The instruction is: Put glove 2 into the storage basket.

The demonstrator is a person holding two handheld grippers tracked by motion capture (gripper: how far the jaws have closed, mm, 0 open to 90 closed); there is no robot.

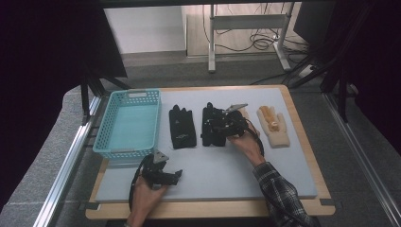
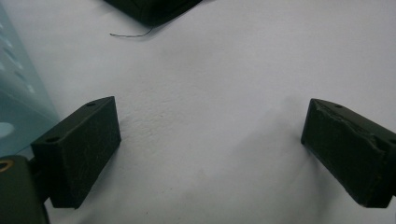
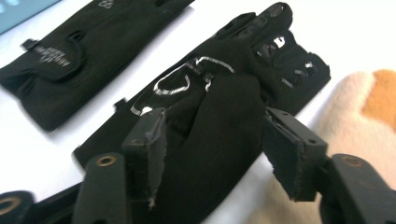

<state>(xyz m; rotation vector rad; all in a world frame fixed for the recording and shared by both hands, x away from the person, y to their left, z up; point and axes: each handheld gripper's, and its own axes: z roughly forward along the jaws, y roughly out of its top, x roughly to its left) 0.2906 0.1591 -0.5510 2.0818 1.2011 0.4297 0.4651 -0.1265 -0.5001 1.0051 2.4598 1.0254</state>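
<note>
High view: 1 teal basket (image 1: 128, 124) sat at the left of the grey mat (image 1: 236, 175), nothing visible inside. Right of it lay 2 black gloves: the left black glove (image 1: 182, 126) flat and on its own, the right black glove (image 1: 213, 125) under the right gripper (image 1: 226, 124). Further right, 2 cream mittens w/ orange patches: one (image 1: 273, 126) in plain sight, the other (image 1: 247, 115) mostly hidden behind the right gripper. Left gripper (image 1: 176, 176) rested low on the mat near the front edge, just below the basket, well apart from the gloves.

Left gripper view: jaws stood wide apart, bare mat (image 2: 210, 93) between them, nothing held. Basket wall (image 2: 18, 102) at the left edge; a corner of a black glove (image 2: 154, 9) at the top.

Right gripper view: right gripper (image 3: 210, 149) had a bunched-up fold of the right black glove (image 3: 219, 107) pinched between its 2 pads, both pressing on the fabric. Other black glove (image 3: 88, 51) lay flat upper left, a cream mitten (image 3: 359, 102) just beside on the right.
</note>
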